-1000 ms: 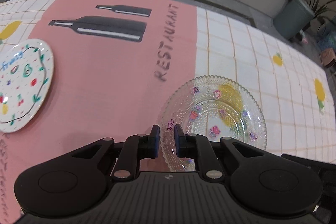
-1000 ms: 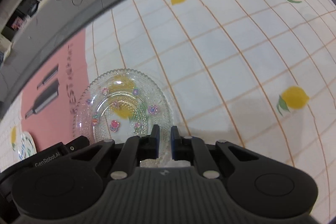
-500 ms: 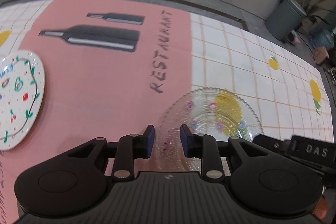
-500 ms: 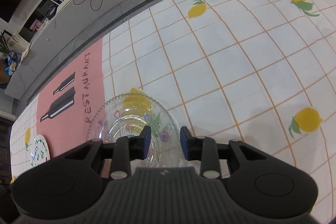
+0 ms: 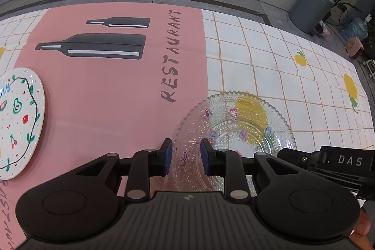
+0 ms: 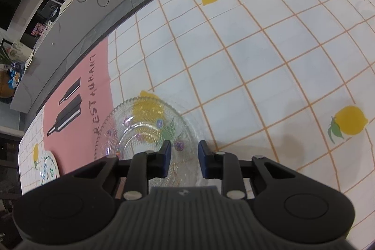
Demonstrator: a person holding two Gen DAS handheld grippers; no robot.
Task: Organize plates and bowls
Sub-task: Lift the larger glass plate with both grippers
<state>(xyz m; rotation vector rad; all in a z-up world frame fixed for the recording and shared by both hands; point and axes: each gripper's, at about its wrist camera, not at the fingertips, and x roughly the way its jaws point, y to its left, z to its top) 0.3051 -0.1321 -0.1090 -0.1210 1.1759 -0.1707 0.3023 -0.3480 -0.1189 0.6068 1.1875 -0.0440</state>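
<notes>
Both grippers released: left gripper [image 5: 185, 157] and right gripper [image 6: 183, 159] each straddle the glass plate [image 5: 246, 123] rim, pads apart; right jaws just narrowing

Black hand-held gripper [image 5: 186, 161] – blue pads [image 5: 168, 157], silver screws, ribbed body.

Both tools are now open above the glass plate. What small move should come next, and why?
Probably withdraw both tools and go to the white heart-shaped ceramic plate. The clear beaded glass plate lies flat on the tablecloth, and the left tool and right tool, jaws just opened, grip nothing.
</notes>
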